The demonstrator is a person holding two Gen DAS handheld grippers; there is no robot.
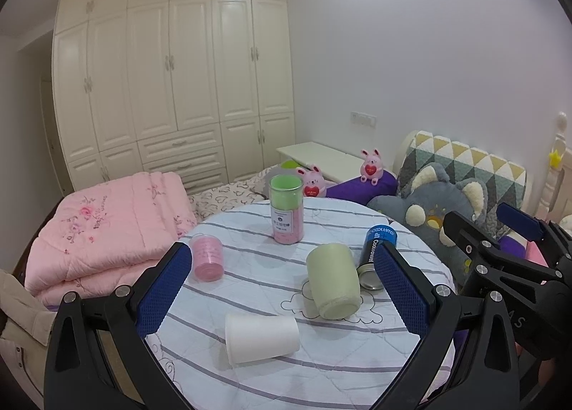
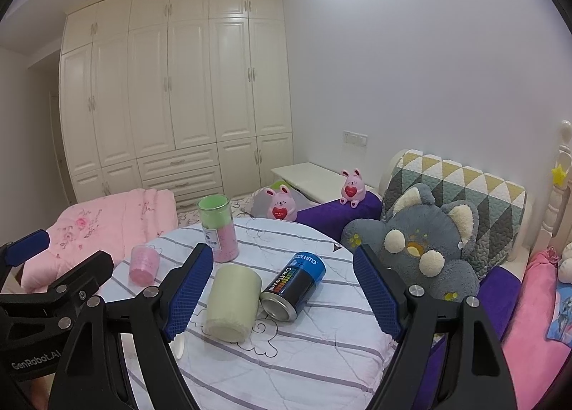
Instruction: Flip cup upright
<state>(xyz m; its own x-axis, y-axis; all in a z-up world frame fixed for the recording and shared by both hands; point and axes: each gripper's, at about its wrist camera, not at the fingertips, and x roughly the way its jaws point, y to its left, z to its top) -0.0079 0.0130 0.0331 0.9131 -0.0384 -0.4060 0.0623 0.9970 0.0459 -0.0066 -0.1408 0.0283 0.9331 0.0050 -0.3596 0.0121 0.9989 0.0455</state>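
One white cup (image 1: pixel 261 337) lies on its side near the front edge of the round desk (image 1: pixel 321 367), its wide mouth facing left and its base pointing right, resting on the striped, quilted cloth that covers the top. It sits low between the left tongs (image 1: pixel 282 288), whose blue-padded fingers (image 1: pixel 164 288) are spread wide apart, released, with nothing between them and no contact with the cup. In the right wrist view the cup is hidden behind a finger of the right tongs (image 2: pixel 282 288), which are likewise spread wide and grasp nothing.

Just behind the cup and to its right lies a pale green cylinder (image 1: pixel 334 281) on its side, and beside that, touching or nearly so, a dark blue can (image 1: pixel 375 256) labelled "Cool Towel", also on its side with its metal end toward the camera. Farther back stands a clear canister (image 1: pixel 287 209), upright, green in its upper part and pink below. A small pink cup (image 1: pixel 206 258) stands toward the desk's left edge.

Beyond the desk are a folded pink quilt (image 1: pixel 107 231), a grey plush toy (image 1: pixel 429 213), two pink plush rabbits (image 1: pixel 371 166) and a cream wardrobe (image 1: pixel 171 70).
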